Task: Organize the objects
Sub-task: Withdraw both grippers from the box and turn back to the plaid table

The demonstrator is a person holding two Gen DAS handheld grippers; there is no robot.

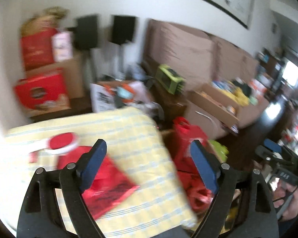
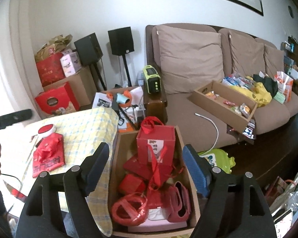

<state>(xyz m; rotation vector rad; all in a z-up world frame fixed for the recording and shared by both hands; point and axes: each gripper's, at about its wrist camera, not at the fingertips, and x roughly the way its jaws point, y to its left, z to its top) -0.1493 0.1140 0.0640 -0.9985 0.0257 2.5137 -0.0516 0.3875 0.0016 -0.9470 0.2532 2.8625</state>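
My right gripper (image 2: pixel 146 147) hangs open over a cardboard box (image 2: pixel 192 178) on the floor, with nothing between its fingers. The box holds a red gift bag (image 2: pixel 156 144) with handles, a small red box (image 2: pixel 132 184), coils of red ribbon (image 2: pixel 129 208) and other red items. In the blurred left wrist view my left gripper (image 1: pixel 148 143) is open and holds nothing, above the right edge of a table with a yellow checked cloth (image 1: pixel 129 130). On the cloth lie a red plastic bag (image 1: pixel 107 182) (image 2: pixel 47 154) and a round red-and-white object (image 1: pixel 61 143) (image 2: pixel 46 130).
A brown sofa (image 2: pixel 188 59) at the right carries a cardboard tray (image 2: pixel 224 103) of snacks and several bags. Two black speakers (image 2: pixel 121 41) stand by the wall, red boxes (image 2: pixel 55 101) are stacked at the left, and a green toy (image 2: pixel 218 158) lies on the floor.
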